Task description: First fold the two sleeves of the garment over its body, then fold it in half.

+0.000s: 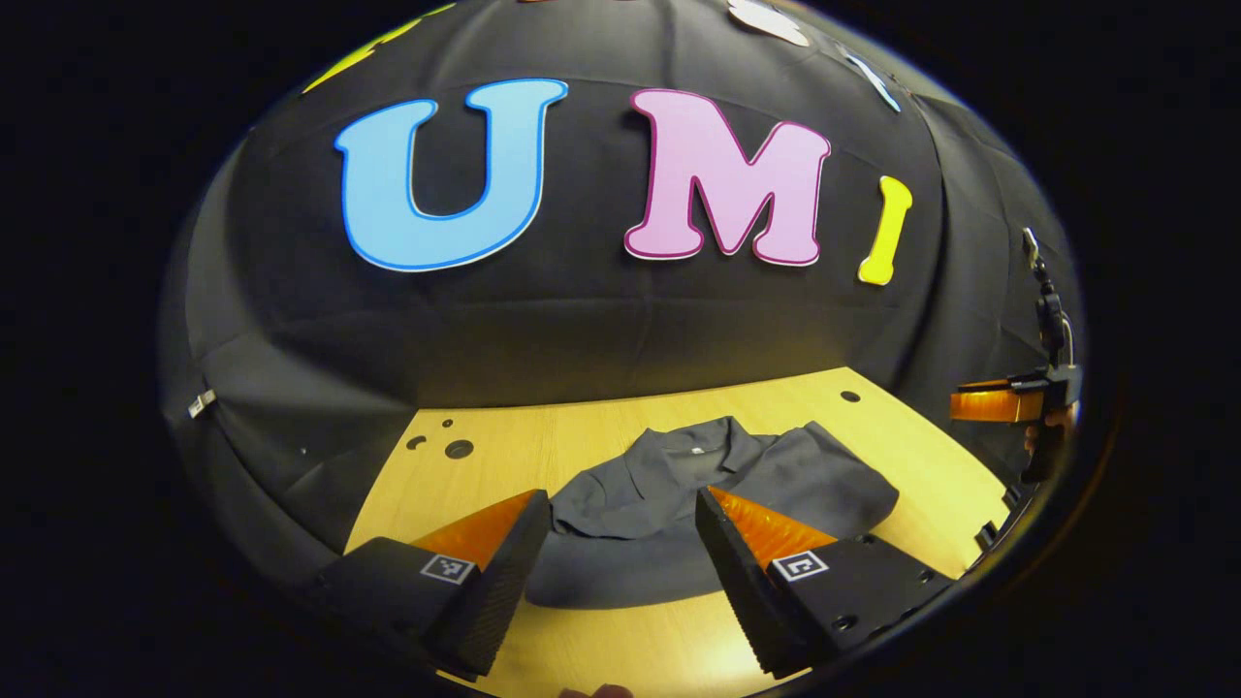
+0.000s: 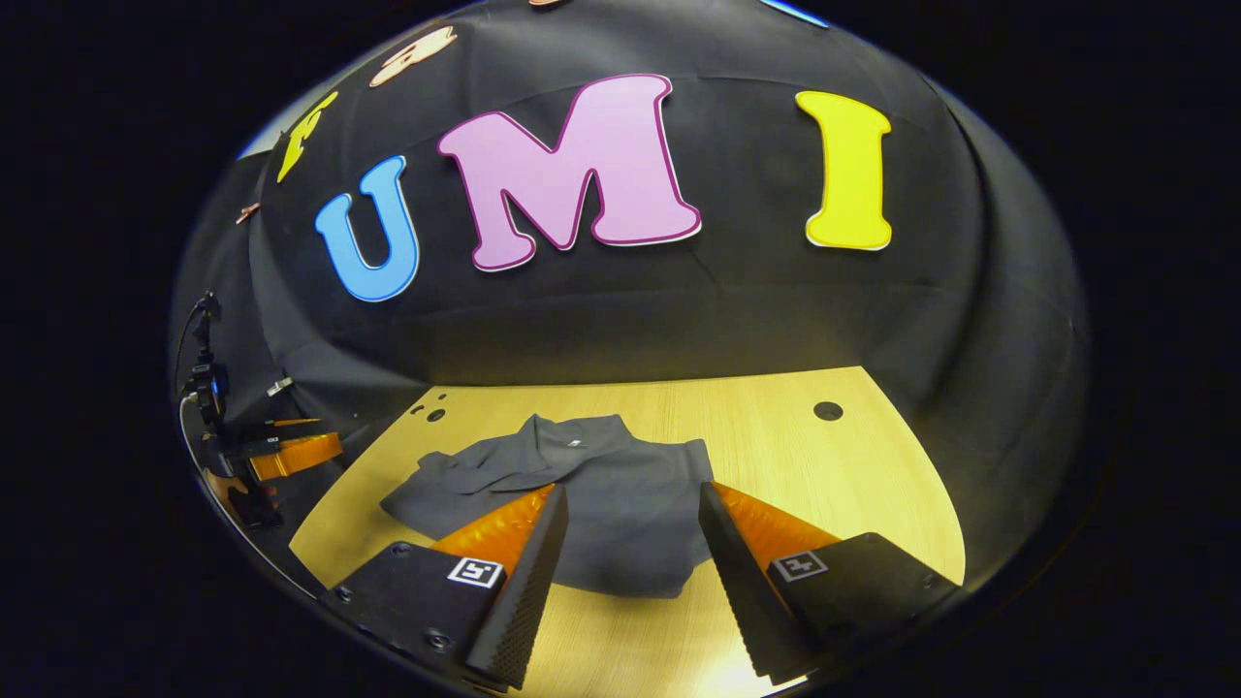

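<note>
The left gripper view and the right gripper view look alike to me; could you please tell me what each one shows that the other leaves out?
The left gripper view alone shows the right gripper at its right edge, and several small holes at the pale wooden table's far left corner. The right gripper view alone shows the left gripper at its left edge, with cables behind it. Both share the dark grey collared shirt lying on the pale wooden table, each view's own gripper open in front of it.

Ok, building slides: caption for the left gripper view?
Open left claw hovers above a dark grey collared shirt on the light wooden table.
</note>
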Demonstrator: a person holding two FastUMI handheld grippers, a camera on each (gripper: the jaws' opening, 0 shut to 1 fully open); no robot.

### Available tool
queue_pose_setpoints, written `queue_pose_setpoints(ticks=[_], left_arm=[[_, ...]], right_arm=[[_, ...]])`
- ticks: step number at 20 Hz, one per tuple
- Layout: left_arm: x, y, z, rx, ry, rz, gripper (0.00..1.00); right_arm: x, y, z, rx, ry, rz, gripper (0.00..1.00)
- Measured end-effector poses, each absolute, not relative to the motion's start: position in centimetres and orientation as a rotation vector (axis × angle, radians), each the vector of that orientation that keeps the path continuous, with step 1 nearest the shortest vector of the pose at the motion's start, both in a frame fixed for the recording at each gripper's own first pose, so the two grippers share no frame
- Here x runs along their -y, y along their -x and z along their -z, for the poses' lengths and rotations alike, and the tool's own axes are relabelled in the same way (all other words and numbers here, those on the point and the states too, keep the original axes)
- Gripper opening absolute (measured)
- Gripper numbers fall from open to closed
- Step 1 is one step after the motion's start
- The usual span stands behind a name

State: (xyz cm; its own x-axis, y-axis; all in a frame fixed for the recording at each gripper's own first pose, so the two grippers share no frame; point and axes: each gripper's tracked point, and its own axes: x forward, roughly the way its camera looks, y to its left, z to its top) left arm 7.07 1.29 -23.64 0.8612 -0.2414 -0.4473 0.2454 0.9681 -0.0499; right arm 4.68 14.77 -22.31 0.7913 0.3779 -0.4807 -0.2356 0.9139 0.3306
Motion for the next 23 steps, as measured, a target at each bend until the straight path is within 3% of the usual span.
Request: queue_pose_setpoints(ticks=[6, 23], left_arm=[[-3.3, -3.5, 25.9, -0.512, 0.045, 0.197, 0.95], [-2.8, 0.5, 29.0, -0.575, -0.006, 0.229, 0.94]], right_arm=[[-15.2, -1.0, 23.9, -0.604, -0.289, -0.304, 0.85], [-15.8, 3.6, 26.6, -0.68, -0.271, -0.268, 0.85]])
